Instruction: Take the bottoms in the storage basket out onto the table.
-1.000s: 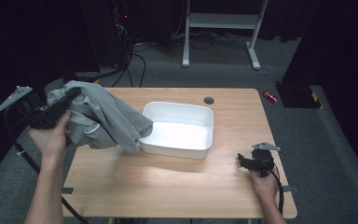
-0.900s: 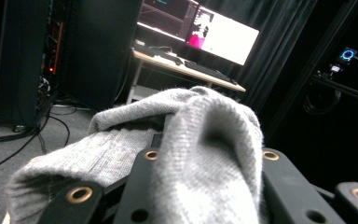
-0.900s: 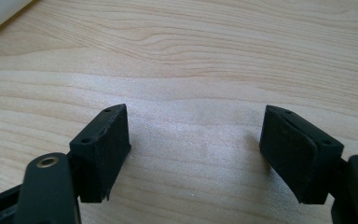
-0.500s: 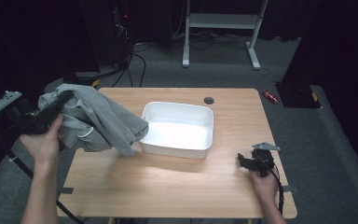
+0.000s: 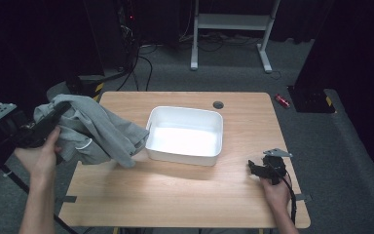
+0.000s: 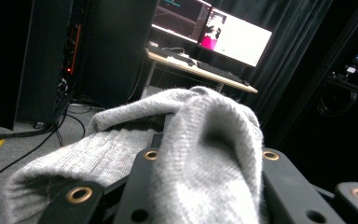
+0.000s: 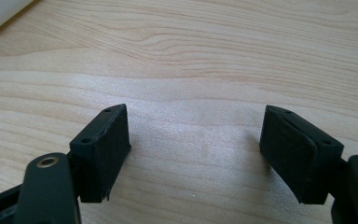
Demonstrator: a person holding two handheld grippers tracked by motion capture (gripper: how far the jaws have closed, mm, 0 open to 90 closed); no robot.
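Grey garment [image 6: 205, 154] hides left gripper [image 5: 58, 113] tips (left gripper view cuts garment).

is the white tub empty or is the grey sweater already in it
Empty. The white tub shows a bare floor; the grey sweater hangs bunched from the left tool, beside the tub.

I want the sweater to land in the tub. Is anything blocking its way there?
Nothing visible does. The grey sweater hangs from the left claw at the table's left edge, its hem beside the white tub, which looks empty.
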